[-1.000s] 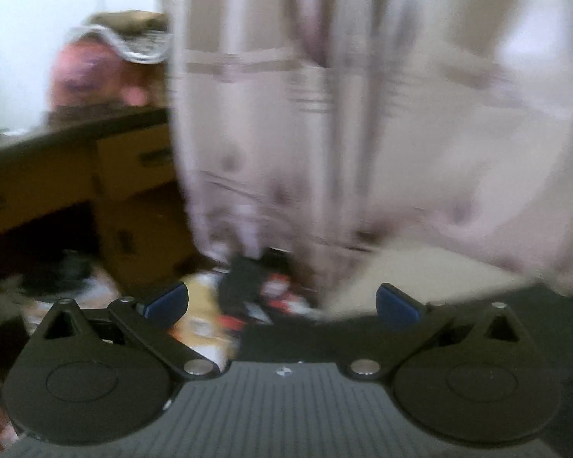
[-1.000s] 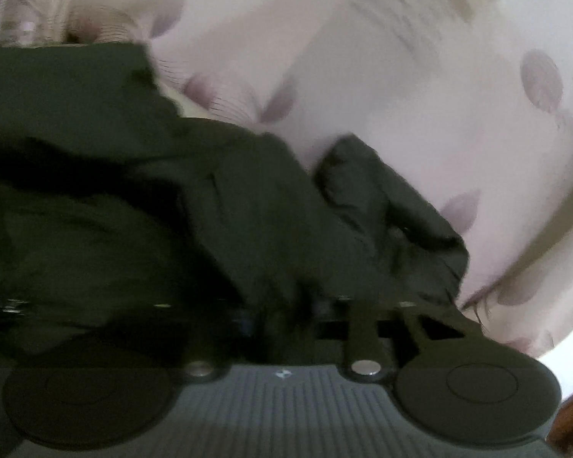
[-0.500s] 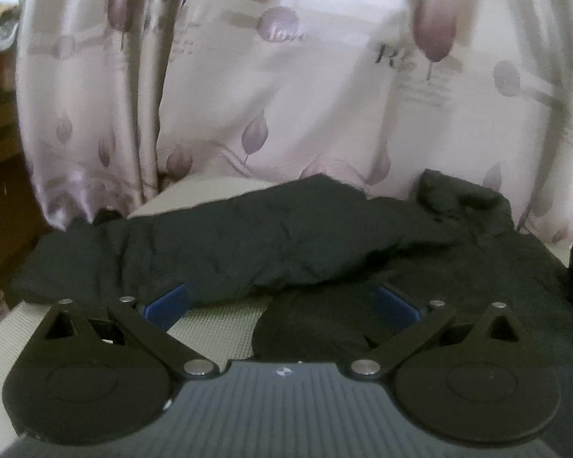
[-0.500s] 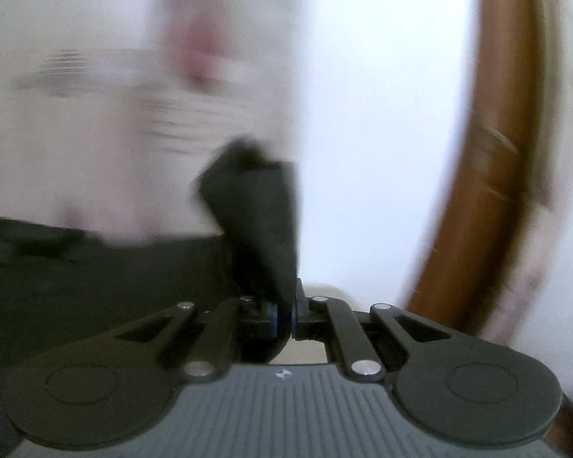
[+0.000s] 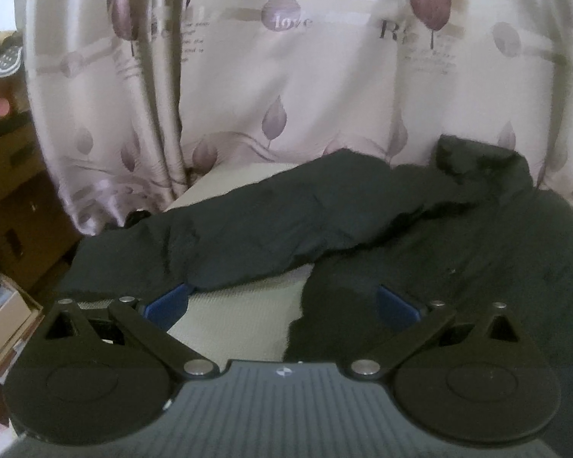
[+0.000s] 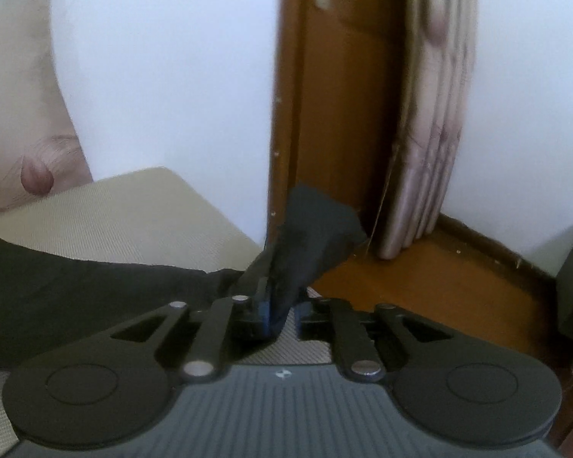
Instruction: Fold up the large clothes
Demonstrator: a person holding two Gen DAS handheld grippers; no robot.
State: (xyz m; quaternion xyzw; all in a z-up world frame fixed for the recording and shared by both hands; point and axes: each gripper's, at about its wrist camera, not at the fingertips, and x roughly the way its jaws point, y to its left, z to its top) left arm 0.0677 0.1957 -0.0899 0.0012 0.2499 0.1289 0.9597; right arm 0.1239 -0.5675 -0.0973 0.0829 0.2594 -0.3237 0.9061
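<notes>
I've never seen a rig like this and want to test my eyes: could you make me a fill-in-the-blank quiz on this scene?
1. The garment spread on the beige mat is ___ in colour.
2. The leaf-patterned curtain behind it bears the printed word ___.
3. The left fingers are ___, not shut, and hold nothing.

Missing words: black; love; open.

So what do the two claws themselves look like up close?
Both look alike: the left claw and right claw have black linkage arms on round black discs, silver pivot pins, blue finger pads, and a ribbed grey body bearing a small round emblem.
</notes>
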